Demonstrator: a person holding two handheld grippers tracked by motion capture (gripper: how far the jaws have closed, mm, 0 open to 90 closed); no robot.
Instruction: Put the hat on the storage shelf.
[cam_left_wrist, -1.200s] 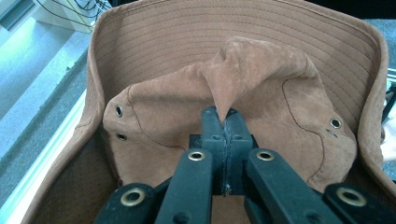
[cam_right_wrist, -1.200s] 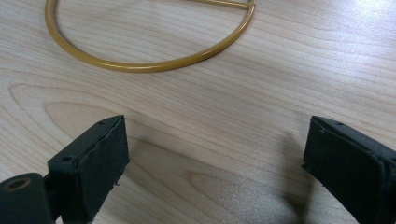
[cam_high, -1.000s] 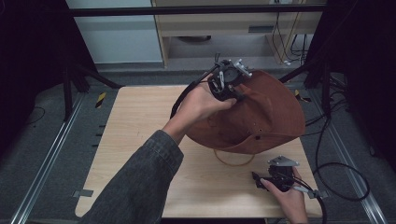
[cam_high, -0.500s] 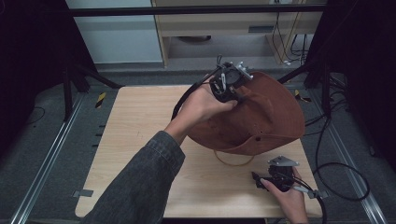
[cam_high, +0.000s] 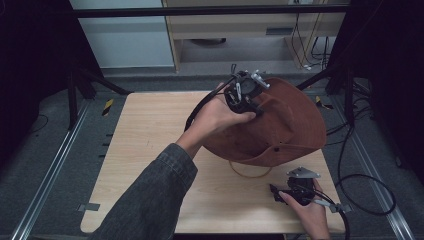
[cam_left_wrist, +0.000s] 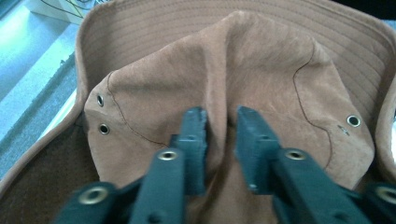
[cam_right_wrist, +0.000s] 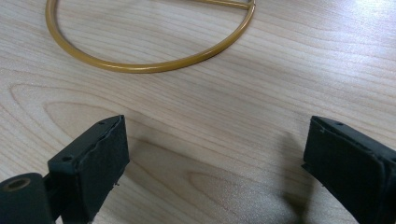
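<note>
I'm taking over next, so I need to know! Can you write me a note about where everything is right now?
Left gripper: at the crown of the brown suede wide-brimmed hat; jaws have just been opening, with a loose fold of suede between them.
Right gripper: open, empty, low over the light wooden table.
Thin gold wire ring: on the table by the hat's near brim.
Done: hat apparently released.
Left: probably draw the left gripper away.

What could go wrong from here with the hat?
1. The left hand-held gripper has just been opening, with a fold of the hat between its jaws; the hat may slump sideways once let go.
2. The hat sits over a gold ring on the table; a shift could push the ring.
3. The right hand-held gripper waits open, too far off to catch it.
</note>
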